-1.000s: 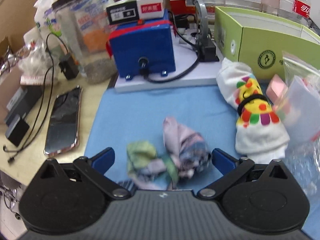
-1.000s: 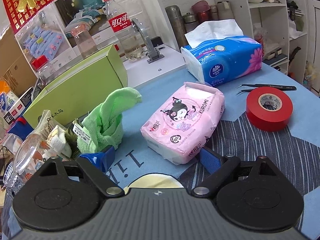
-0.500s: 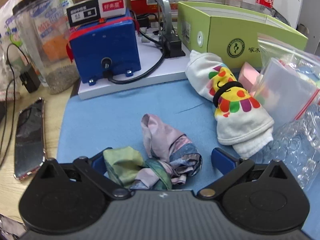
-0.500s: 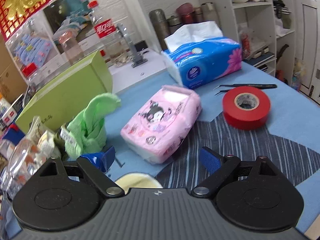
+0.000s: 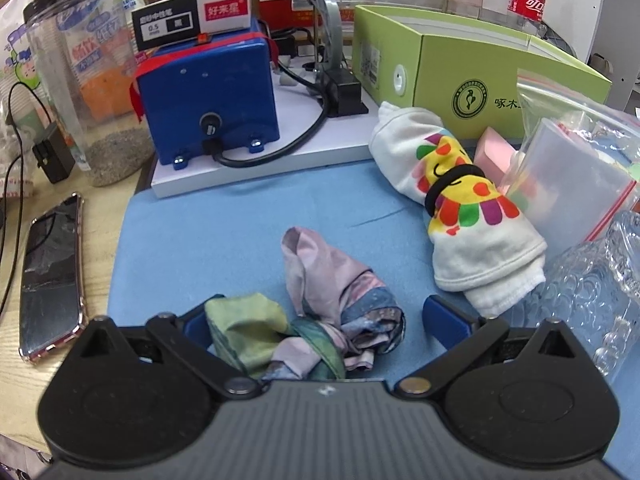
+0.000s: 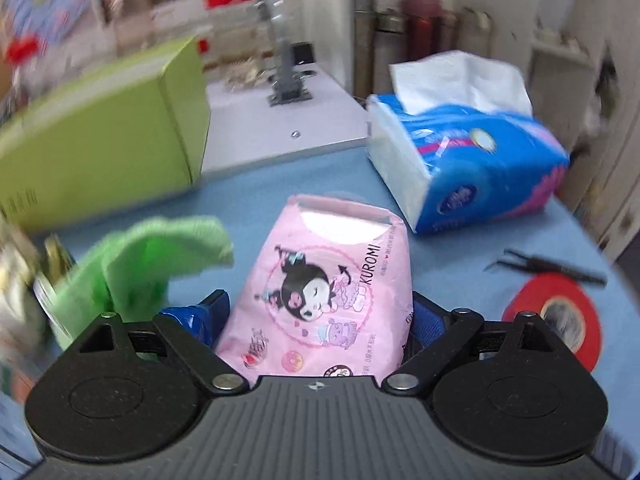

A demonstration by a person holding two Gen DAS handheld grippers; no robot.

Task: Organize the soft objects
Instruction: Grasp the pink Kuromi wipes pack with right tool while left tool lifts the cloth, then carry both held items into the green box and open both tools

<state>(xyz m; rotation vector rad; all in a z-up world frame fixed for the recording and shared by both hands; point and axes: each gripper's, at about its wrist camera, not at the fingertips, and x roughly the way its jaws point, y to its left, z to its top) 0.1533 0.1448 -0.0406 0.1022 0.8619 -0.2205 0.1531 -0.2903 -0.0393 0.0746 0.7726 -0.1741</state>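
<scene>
Pastel pink-green-blue cloth [image 5: 320, 312]; white sock roll [image 5: 460, 208], rainbow petals; pink Kuromi pack [image 6: 332, 292]; green towel [image 6: 148, 256].

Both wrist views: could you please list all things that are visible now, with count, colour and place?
crumpled cloth: 1, pink-green-blue, between the left fingers
rolled white garment: 1, colourful print, black band, right on the blue mat
green box: 1, behind the garment
blue device: 1, on a white base
clear jar: 1, far left
phone: 1, dark, on wood, left
pink tissue pack: 1, between the right fingers
blue tissue pack: 1, right rear
green towel: 1, left, blurred
red tape roll: 1, right
left gripper: open
right gripper: open around the pack
</scene>
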